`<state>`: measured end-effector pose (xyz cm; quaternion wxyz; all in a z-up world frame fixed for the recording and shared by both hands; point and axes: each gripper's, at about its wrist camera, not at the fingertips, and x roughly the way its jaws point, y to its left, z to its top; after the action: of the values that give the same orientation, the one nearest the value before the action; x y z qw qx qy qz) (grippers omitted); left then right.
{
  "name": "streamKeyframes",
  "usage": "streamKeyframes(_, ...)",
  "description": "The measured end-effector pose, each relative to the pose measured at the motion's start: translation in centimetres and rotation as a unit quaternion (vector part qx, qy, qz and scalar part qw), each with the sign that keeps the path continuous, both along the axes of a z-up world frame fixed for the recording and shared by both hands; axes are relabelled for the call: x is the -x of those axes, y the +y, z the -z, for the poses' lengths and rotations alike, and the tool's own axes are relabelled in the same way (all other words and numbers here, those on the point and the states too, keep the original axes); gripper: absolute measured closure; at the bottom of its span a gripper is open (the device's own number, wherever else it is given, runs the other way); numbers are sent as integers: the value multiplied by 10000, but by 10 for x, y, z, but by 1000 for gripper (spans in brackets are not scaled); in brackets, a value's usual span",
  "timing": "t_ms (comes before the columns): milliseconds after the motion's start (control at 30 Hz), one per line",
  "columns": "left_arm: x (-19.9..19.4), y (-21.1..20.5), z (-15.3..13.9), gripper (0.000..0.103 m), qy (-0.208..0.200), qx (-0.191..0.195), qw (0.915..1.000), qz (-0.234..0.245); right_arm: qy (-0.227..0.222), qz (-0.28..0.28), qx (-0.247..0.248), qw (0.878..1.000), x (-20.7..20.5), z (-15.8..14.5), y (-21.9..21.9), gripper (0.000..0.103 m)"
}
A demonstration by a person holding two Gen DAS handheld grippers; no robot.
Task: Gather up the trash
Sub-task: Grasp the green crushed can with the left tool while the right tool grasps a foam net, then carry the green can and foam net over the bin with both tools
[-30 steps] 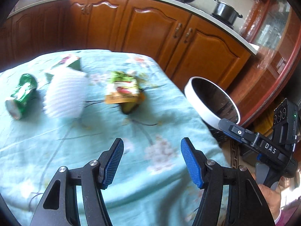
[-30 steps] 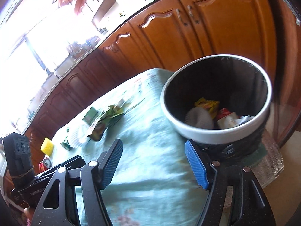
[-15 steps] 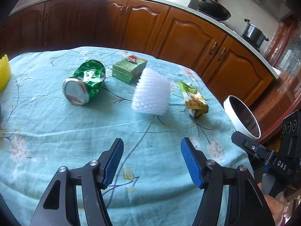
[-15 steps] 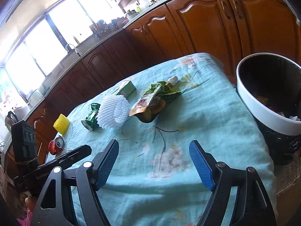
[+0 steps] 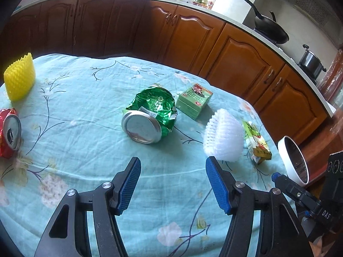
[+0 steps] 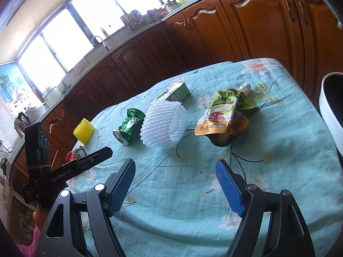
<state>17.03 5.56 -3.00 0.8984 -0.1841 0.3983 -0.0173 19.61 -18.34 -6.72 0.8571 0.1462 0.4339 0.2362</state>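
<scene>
both grippers [image 5: 173,182] [image 6: 175,184] gape empty; the bin [image 6: 329,107] is cut off at the frame edge.

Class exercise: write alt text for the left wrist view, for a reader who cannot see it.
An open, empty left hand-held gripper hovers over a floral teal tablecloth strewn with trash: a crushed green can, green carton, white foam net, juice pouch, red can and yellow foam net. A white-rimmed bin stands at right.

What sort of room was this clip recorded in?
Most likely a home kitchen: wooden cabinets run under a countertop that holds a wok and a pot on the stove, and a sink tap stands below the windows. The trash lies on a cloth-covered table.
</scene>
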Motion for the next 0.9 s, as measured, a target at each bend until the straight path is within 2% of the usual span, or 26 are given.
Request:
streamKeyframes(200, -22, 21, -5, 41, -31, -76, 9997, -224, -109, -132, -90, 9998, -14, -4, 17, 25)
streamKeyframes(333, -42, 42, -2, 40, 3, 3, 9992, -398, -42, -169, -150, 9997, -31, 1, 31, 27)
streamKeyframes(433, -61, 52, 9, 40, 47, 123, 9991, -408, -50, -245, -102, 9996, -45, 5, 41, 30)
streamKeyframes(633, -103, 46, 39, 41, 486, 292, 9983, -115, 182, -157, 12, 9997, -72, 25, 51, 34)
streamKeyframes(700, -107, 42, 42, 42, 509, 219, 9985, -13, 243, -156, 6, 9996, -77, 29, 52, 42)
streamKeyframes(767, -107, 35, 42, 43, 481, 96, 9988, 27, 319, -176, -32, 9993, -79, 33, 52, 61)
streamKeyframes(800, -106, 32, 41, 51, 446, 70, 9990, 46, 345, -168, -17, 9993, -78, 34, 51, 65)
streamKeyframes(867, -102, 27, 40, 52, 397, 56, 9991, 104, 312, -159, 30, 9994, -74, 31, 50, 90)
streamKeyframes(900, -97, 22, 38, 54, 352, -14, 9993, 127, 305, -164, 30, 9994, -71, 29, 48, 92)
